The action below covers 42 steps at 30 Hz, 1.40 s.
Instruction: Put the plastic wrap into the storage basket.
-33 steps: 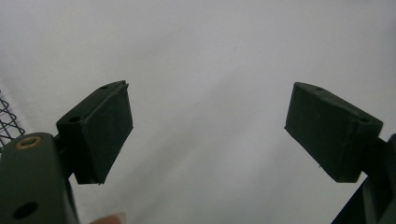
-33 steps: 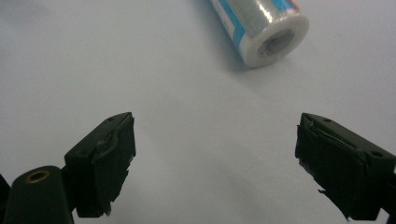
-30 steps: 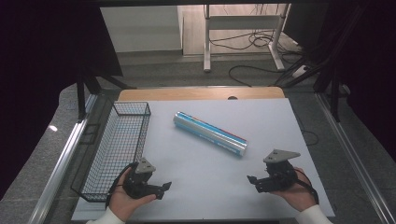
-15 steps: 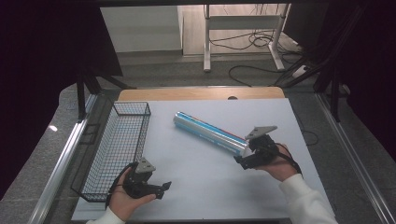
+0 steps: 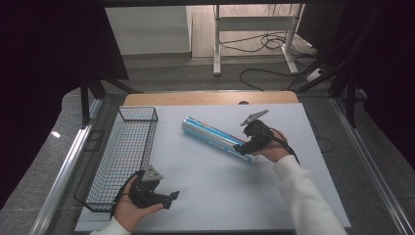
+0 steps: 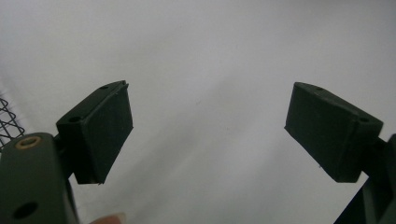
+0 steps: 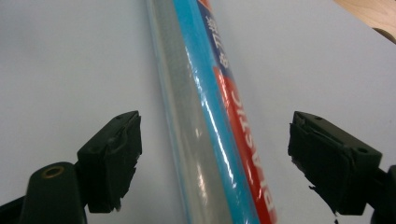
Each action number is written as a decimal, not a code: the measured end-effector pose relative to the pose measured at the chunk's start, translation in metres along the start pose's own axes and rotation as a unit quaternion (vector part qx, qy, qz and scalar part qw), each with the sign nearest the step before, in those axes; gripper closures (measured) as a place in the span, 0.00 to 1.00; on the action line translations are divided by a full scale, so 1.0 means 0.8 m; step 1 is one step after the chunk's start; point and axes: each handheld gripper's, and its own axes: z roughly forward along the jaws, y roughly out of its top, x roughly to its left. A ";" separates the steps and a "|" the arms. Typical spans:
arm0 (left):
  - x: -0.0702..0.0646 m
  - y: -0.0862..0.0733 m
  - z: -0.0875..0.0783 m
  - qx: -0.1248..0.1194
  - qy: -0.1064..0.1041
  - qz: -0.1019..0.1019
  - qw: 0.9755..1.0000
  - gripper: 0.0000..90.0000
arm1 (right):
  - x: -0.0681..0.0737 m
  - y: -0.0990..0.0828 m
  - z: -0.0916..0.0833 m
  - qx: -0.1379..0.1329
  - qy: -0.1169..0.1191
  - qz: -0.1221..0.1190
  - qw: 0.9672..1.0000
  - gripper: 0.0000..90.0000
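Note:
A long shiny roll [image 5: 216,138] with blue and red wrapping lies slantwise on the white table [image 5: 205,191], near its middle. In the right gripper view the roll [image 7: 210,121] runs up between the two wide-apart jaws, touching neither. My right gripper [image 5: 241,146] is open and hovers over the roll's near right end. My left gripper [image 5: 172,198] rests low at the front left of the table, open, with nothing between its jaws; the left gripper view shows bare white table [image 6: 205,79] ahead of it.
A black wire basket [image 5: 122,152] stands along the table's left edge, just left of my left hand; its mesh [image 6: 9,123] shows at the edge of the left gripper view. Cables and a desk frame lie on the floor beyond the table.
My right gripper has travelled from the front right of the table up and left to the roll's right end, and now straddles it. The left gripper has stayed put.

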 end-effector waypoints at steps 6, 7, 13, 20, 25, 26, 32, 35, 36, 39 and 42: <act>0.002 0.000 0.000 -0.002 -0.002 -0.003 1.000 0.17 | -0.001 0.029 0.028 0.023 0.021 -0.016 0.999 0.23; 0.002 0.000 0.000 -0.002 -0.002 -0.003 1.000 0.17 | -0.001 0.029 0.028 0.023 0.021 -0.016 0.999 0.23; 0.002 -0.001 0.000 0.001 -0.002 -0.001 1.000 0.17 | -0.004 0.051 0.062 0.058 0.040 -0.033 0.997 0.26; 0.003 -0.001 0.002 0.003 -0.004 -0.001 1.000 0.17 | -0.003 0.063 0.090 0.099 0.049 -0.057 0.992 0.28; 0.004 -0.001 0.001 0.003 -0.005 -0.001 1.000 0.17 | -0.002 0.065 0.106 0.120 0.053 -0.061 0.989 0.27; 0.004 -0.002 0.001 0.003 -0.005 -0.001 1.000 0.16 | -0.001 0.065 0.109 0.127 0.056 -0.064 0.988 0.27; 0.005 -0.002 0.001 0.004 -0.007 -0.001 1.000 0.17 | 0.000 0.064 0.120 0.150 0.057 -0.071 0.985 0.33; 0.005 -0.002 0.000 0.003 -0.007 -0.002 1.000 0.17 | 0.000 0.063 0.122 0.151 0.058 -0.077 0.984 0.35; 0.005 -0.002 0.000 0.003 -0.008 -0.002 1.000 0.16 | 0.000 0.063 0.122 0.151 0.061 -0.075 0.984 0.35; 0.005 -0.002 0.001 0.004 -0.007 -0.002 1.000 0.17 | -0.002 0.062 0.121 0.150 0.061 -0.074 0.984 0.36; 0.005 -0.002 0.001 0.004 -0.007 -0.002 1.000 0.17 | -0.002 0.062 0.121 0.148 0.061 -0.076 0.984 0.36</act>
